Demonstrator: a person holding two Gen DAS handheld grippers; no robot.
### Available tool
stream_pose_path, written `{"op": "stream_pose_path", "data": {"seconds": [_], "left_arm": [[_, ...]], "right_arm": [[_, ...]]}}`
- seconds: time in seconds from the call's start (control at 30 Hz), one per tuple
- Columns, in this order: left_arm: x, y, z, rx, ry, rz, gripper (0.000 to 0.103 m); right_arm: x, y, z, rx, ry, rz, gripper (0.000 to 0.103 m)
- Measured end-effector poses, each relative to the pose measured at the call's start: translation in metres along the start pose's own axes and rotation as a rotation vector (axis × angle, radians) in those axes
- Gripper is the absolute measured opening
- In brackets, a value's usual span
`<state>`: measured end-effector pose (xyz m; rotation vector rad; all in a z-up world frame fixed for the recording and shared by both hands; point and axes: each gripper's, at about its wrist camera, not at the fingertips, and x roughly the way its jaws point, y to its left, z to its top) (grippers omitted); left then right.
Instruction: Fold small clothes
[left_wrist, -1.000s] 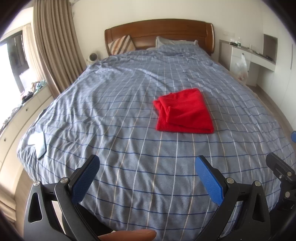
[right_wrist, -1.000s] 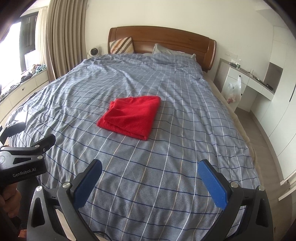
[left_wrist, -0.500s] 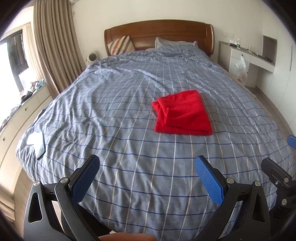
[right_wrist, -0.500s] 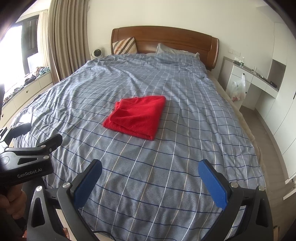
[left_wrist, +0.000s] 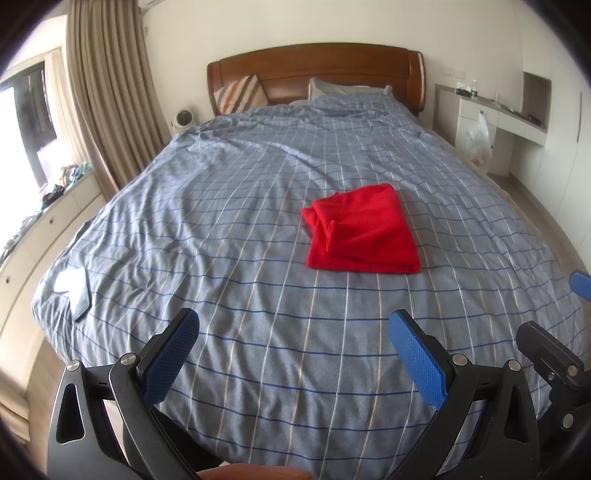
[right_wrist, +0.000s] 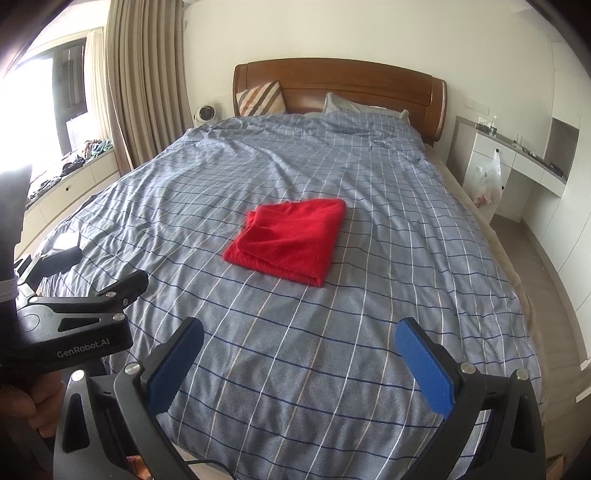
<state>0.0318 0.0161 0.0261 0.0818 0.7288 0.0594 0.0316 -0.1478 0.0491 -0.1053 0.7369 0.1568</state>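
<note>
The red garment (left_wrist: 360, 230) lies near the middle of the bed, on the blue checked duvet (left_wrist: 258, 332), already folded into a rough rectangle with a doubled edge toward the foot of the bed and some loose, bunched layers along its left side. In the right wrist view the same red garment (right_wrist: 291, 238) shows a tidy fold line on its near right corner.

Both tools hang back near the foot of the bed, well apart from the cloth. The left gripper (left_wrist: 293, 350) stands wide, nothing between its blue pads; the right gripper (right_wrist: 299, 358) is likewise spread wide and empty.

By the look of it the folding is done or nearly so — what remains, if anything, is tidying. To do that well, I would come in low over the duvet, pinch only the bunched left layers rather than the whole stack, and draw them flat without dragging the bundle or catching the duvet beneath.

Further out: a wooden headboard (left_wrist: 317, 70), a striped pillow (left_wrist: 240, 94), and a small pale object (left_wrist: 75, 291) near the bed's left edge.
</note>
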Motion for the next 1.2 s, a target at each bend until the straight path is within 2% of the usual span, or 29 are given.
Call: {"op": "stream_pose_path", "data": {"seconds": [0.77, 1.2], "left_arm": [[0.0030, 0.0010, -0.0018, 0.001, 0.013, 0.006, 0.103], [-0.0032, 0.0013, -0.0015, 0.000, -0.019, 0.009, 0.103]], "right_arm": [[0.0058, -0.0039, -0.0029, 0.004, 0.022, -0.001, 0.102], [0.0066, -0.0039, -0.0041, 0.007, 0.022, -0.008, 0.102]]}}
